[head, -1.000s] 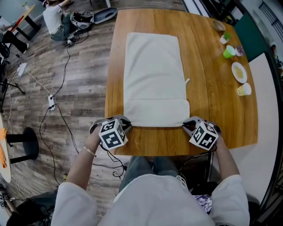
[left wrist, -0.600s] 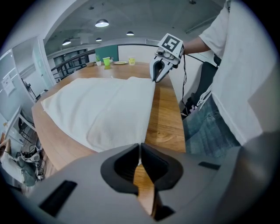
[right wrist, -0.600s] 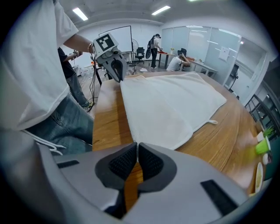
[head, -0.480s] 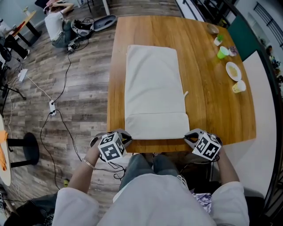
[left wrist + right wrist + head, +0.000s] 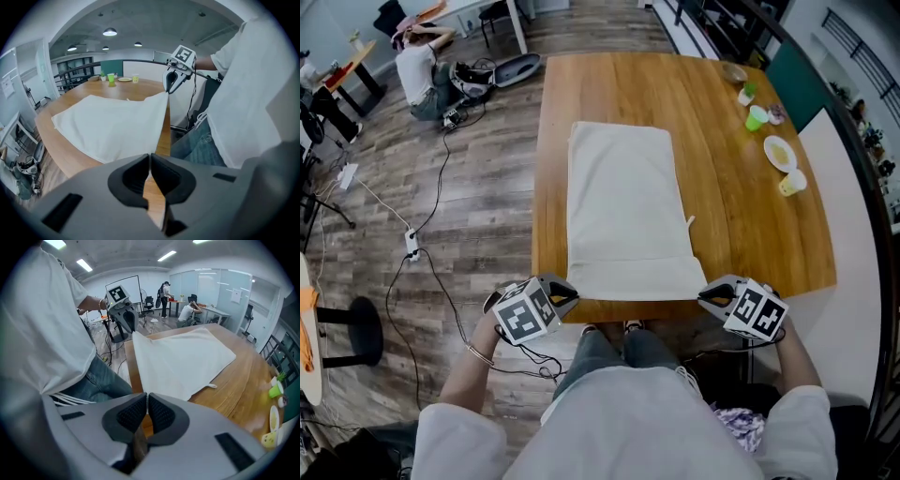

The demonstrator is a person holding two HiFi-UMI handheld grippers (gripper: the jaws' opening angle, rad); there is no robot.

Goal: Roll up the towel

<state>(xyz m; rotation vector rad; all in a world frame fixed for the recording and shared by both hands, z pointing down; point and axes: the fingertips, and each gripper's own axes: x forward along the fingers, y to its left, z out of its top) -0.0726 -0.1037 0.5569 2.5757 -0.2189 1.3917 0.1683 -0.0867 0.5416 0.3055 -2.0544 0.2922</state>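
Towel (image 5: 623, 206) lies flat on the table (image 5: 750, 234), straight ahead of the person, its long axis running directly away from them and its short near edge crossing at the table's near rim. That near edge spans from one gripper to the other. The left gripper (image 5: 570, 298) has its jaws pressed together on the near left corner, and the right gripper (image 5: 705, 298) is clamped the same way on the near right corner. Each gripper view shows the white cloth running down into its own jaws and, across the edge, the other gripper pinching the opposite corner. The held edge looks raised off the wood and drawn fairly taut between the two, though how far it is raised I cannot judge well from above. The far end rests on the table, well apart from both grippers. Neither hand is nearer: each sits at its own corner, level with the other, with the whole length of cloth in front. The coming move, as I judge it, turns on that axis. The near edge should be carried forward over the cloth, away from the person, with both corners moving in step so the first turn stays square to the long sides.
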